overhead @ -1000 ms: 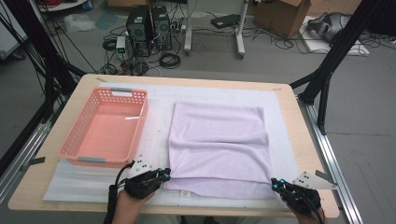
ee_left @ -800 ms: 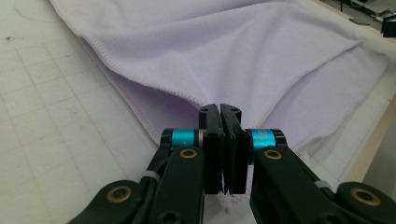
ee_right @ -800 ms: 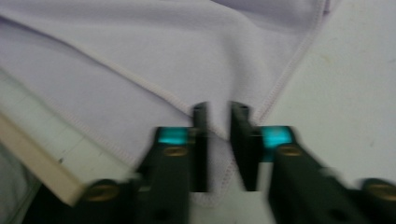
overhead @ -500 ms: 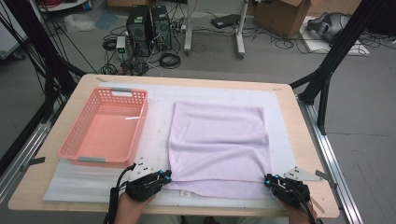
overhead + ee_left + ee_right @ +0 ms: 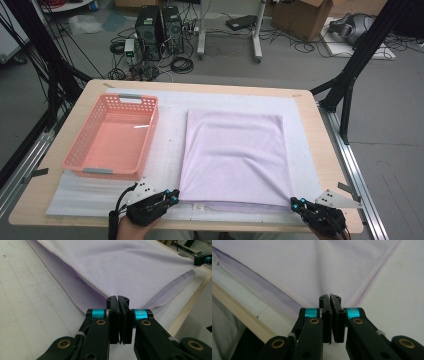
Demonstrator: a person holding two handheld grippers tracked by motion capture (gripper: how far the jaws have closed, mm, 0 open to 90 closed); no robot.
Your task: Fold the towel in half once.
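ok, my right gripper [image 5: 299, 204] is sliding in from the table edge, now pinching the near right corner of the lilac cloth [image 5: 235, 155]. my left gripper [image 5: 172, 195] is clamping the near left corner. both closed on fabric, so i'm judging the fold-away lift is next.

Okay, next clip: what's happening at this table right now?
A person holds tongs in each hand at the near edge of a table. A folded lilac cloth lies flat on a white mat, with an empty pink basket to its left. The left tongs are shut on the cloth's near-left corner and the right tongs are shut on its near-right corner. The cloth has not been lifted yet; it looks ready for a fold away from the person.
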